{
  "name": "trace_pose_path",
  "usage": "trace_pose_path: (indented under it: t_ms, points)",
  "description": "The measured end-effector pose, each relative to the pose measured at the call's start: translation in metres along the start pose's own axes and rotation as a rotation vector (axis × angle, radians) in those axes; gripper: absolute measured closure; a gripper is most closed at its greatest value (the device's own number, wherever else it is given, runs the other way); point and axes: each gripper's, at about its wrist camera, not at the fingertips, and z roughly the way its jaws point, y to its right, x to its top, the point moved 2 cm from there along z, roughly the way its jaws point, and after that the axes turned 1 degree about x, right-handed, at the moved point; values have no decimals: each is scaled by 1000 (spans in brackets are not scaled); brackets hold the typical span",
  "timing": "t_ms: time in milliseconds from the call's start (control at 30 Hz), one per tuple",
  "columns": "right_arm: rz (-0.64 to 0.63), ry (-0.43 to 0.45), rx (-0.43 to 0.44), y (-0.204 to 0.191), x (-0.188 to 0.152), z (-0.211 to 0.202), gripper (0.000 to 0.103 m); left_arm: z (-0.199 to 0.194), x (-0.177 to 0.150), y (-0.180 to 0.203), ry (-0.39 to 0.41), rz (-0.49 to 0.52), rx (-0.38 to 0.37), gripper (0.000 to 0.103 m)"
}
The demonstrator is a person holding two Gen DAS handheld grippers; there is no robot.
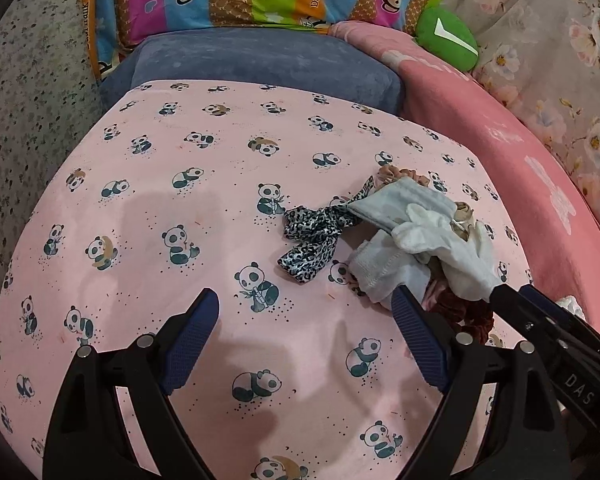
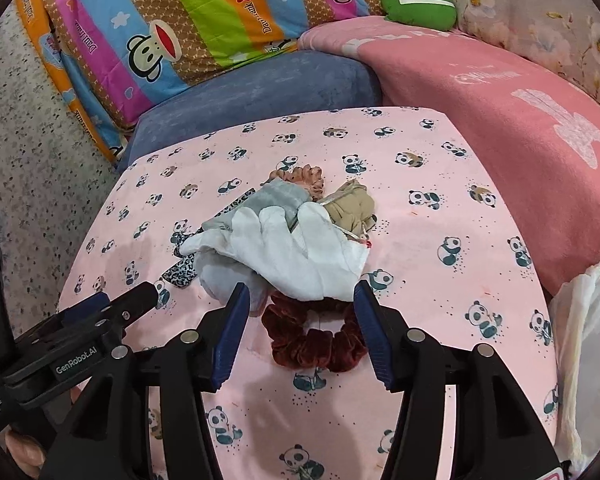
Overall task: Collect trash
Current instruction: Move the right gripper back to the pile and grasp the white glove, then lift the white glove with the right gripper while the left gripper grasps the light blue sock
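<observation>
Now: both grippers spread over the pile

Left gripper (image 1: 306,336) gapes wide, empty, just left of a white fabric glove (image 2: 296,256). Right gripper (image 2: 300,332) gapes too, straddling a dark red velvet scrunchie (image 2: 314,346) at the glove's near edge. Leopard-print ribbon (image 1: 312,236) lies left of the glove; tan cloth (image 2: 350,206) beyond it, on the pink panda-print sheet (image 1: 180,208).

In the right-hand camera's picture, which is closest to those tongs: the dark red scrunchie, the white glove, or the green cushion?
1. Dark red scrunchie: between the right tongs, nearest.
2. White glove: just beyond, atop the pile.
3. Green cushion: far back, upper right.
</observation>
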Motion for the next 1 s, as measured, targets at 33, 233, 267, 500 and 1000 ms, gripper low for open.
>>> trace_pose_path:
  t_ms: [33,233,267,500,1000]
  points:
    - [1,-5,-2,-2,1,5,48,2,1,1,-2,1,-3,19]
    - [-3,-12,-4,-3,6,22,49,10,4,2,-15,-4,-18,19]
    - [-5,-14,-1,-3,7,25,53,11,5,4,-17,-4,-19,19]
    - [-4,-20,15,0,9,27,95,17,6,10,-28,-2,-33,19]
    - [81,129,42,16,31,-23,97,36,11,31,-66,-26,-103,17]
